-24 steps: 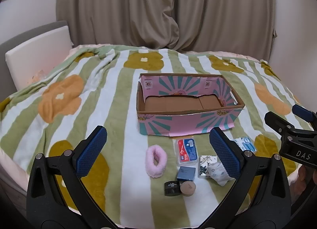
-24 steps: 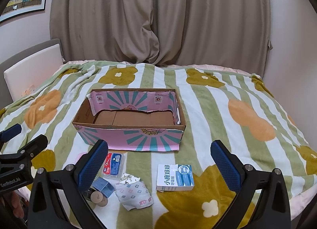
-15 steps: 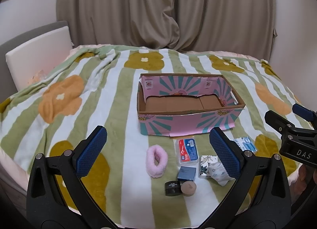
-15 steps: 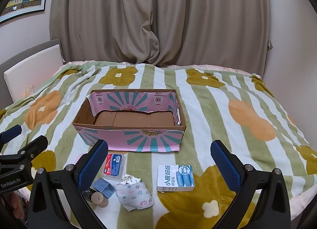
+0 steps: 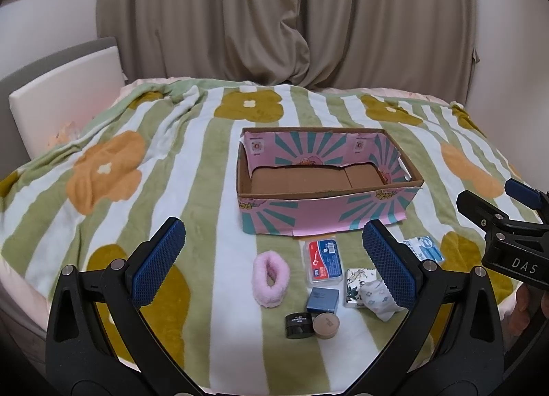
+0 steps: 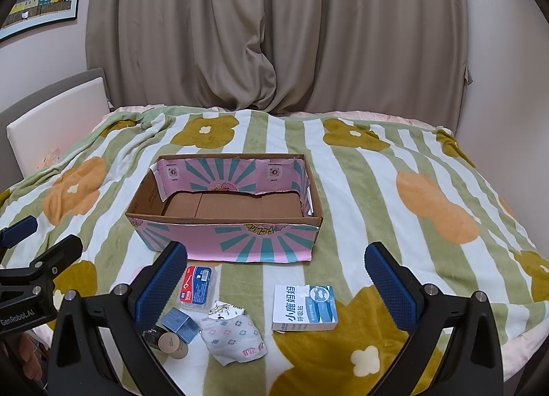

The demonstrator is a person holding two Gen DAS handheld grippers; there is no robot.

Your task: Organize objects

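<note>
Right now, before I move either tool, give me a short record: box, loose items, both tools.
box: cardboard box on the blanket, open top, nothing inside
loose items: pink scrunchie, floss pack, small blue box, two small jars, folded cloth, white-blue carton, all in front of the box
left tool: open, holding nothing
right tool: open, holding nothing

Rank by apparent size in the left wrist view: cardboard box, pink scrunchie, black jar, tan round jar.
1. cardboard box
2. pink scrunchie
3. black jar and tan round jar: look about alike, not ranked.
</note>
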